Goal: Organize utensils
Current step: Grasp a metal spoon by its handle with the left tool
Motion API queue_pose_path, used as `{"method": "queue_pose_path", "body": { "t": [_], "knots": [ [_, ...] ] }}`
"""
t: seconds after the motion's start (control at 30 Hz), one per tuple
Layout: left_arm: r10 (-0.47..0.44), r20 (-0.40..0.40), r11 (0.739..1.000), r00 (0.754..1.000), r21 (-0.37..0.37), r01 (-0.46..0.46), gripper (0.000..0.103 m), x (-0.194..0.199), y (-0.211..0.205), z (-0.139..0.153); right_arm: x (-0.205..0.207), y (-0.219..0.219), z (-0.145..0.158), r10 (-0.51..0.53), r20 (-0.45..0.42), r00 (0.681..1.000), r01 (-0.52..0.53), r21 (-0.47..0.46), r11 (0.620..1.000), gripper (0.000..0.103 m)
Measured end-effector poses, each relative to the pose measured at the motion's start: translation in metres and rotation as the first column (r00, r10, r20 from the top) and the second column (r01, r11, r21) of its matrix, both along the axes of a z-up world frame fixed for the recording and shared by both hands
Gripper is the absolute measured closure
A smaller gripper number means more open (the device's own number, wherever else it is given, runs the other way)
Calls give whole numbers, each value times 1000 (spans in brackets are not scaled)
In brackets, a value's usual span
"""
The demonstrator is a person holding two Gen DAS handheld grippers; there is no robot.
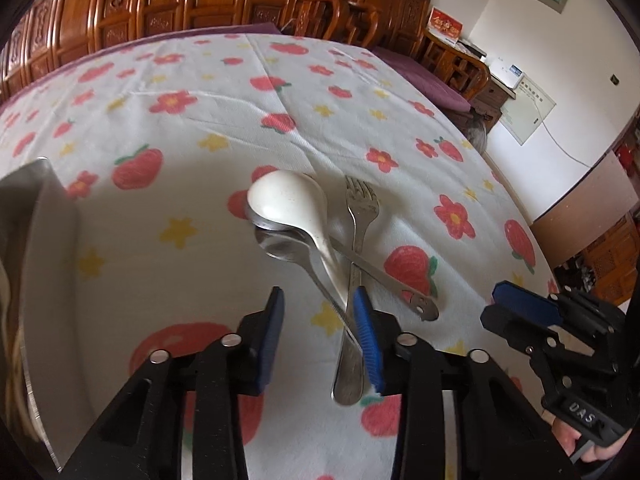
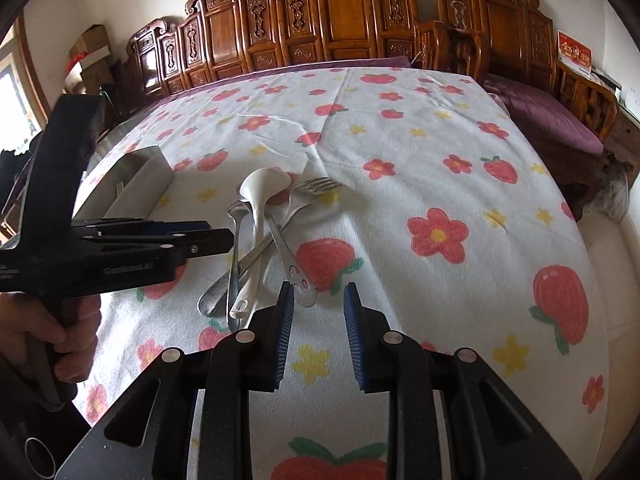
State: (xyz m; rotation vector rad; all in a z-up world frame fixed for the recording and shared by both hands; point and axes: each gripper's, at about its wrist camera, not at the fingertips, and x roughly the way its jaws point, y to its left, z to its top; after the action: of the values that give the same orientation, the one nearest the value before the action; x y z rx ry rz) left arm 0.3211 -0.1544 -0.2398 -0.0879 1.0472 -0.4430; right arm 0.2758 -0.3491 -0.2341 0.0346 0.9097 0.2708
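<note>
Left wrist view: your left gripper (image 1: pixel 318 334) hangs over the near ends of the pile, jaws partly apart and gripping nothing. The white spoon (image 1: pixel 286 204) lies bowl-down over a steel spoon (image 1: pixel 298 252), with the fork (image 1: pixel 358 216) just right of them and their handles crossing near your right-hand pad. The steel holder (image 1: pixel 36 220) stands at far left.

Right wrist view: your right gripper (image 2: pixel 318 320) sits narrowly open and empty, its tips just short of the long steel handle (image 2: pixel 300 276). My read: you're at the picking step. Next, straddle one handle alone, close, then carry it left to the holder.
</note>
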Motion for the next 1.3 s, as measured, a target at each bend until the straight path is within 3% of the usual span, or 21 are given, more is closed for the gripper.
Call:
{"method": "queue_pose_path", "body": {
  "t": [0.13, 0.63, 1.0, 1.3],
  "knots": [
    [4, -32, 1000, 999, -16, -5, 81, 8, -4, -8, 1, -2, 1, -5, -1, 1000, 5, 8, 1000, 75],
    [40, -80, 995, 996, -83, -47, 101, 10, 5, -13, -1, 1, -1, 2, -7, 1000, -2, 4, 1000, 75],
    [44, -14, 997, 999, -58, -45, 102, -12, 31, 6, -1, 6, 0, 10, -3, 1000, -10, -6, 1000, 75],
    [21, 56, 998, 998, -58, -17, 102, -29, 56, 25, 24, 41, 6, 45, 19, 999, -45, -17, 999, 75]
  ]
}}
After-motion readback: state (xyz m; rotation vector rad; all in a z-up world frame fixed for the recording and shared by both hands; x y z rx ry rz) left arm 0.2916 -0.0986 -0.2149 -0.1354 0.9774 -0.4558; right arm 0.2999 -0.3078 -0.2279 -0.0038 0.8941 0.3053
